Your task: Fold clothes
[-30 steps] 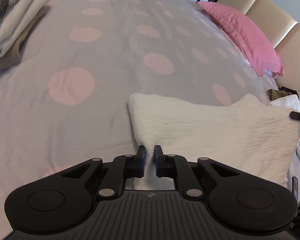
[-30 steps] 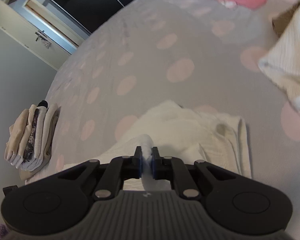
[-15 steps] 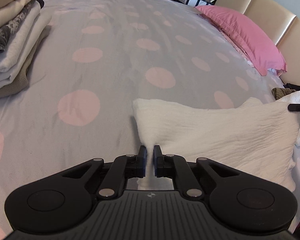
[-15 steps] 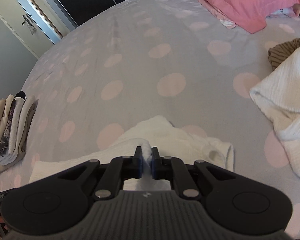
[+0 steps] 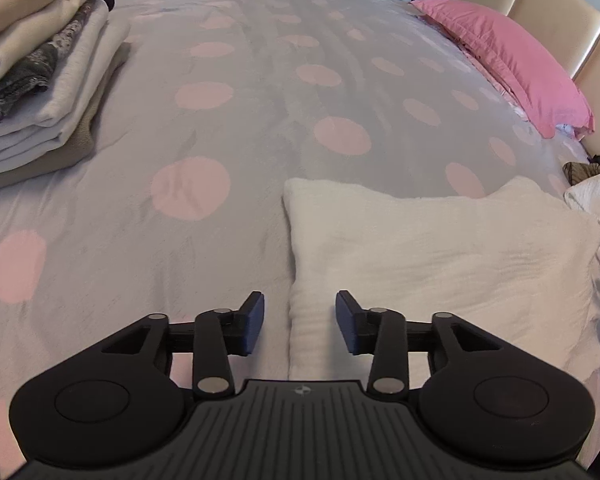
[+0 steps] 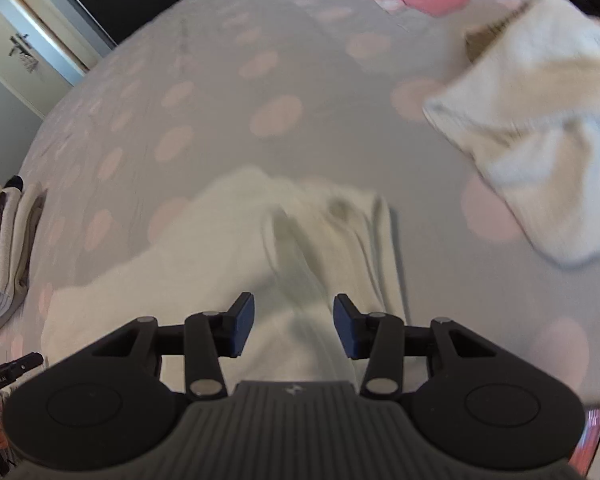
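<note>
Both grippers were pinched on the white garment a second ago; now each has let go and its jaws are opening, the cloth lying between the pads but untouched by them.

On the far left of the spotted bedspread point(image 5: 228, 128) sits a stack of folded clothes point(image 5: 40, 80), apparently already done. The left gripper point(image 5: 300, 322) hovers over the near left edge of the white garment point(image 5: 440, 248), which lies flat as a folded rectangle in front of it, its left border running straight between the parted fingers. In the right wrist view, the right gripper point(image 6: 294, 326) stands half open over the same garment's other end point(image 6: 228, 240), where layers bunch in soft ridges. Farther right lies another crumpled white piece point(image 6: 540, 152), not yet folded, and a pink pillow point(image 5: 508, 60) by the headboard.

The fabric looks light, limp and textured, so it should sag and drag rather than hold shape. Corners or doubled edges seem the safest places to pinch, both ends lifted together.
</note>
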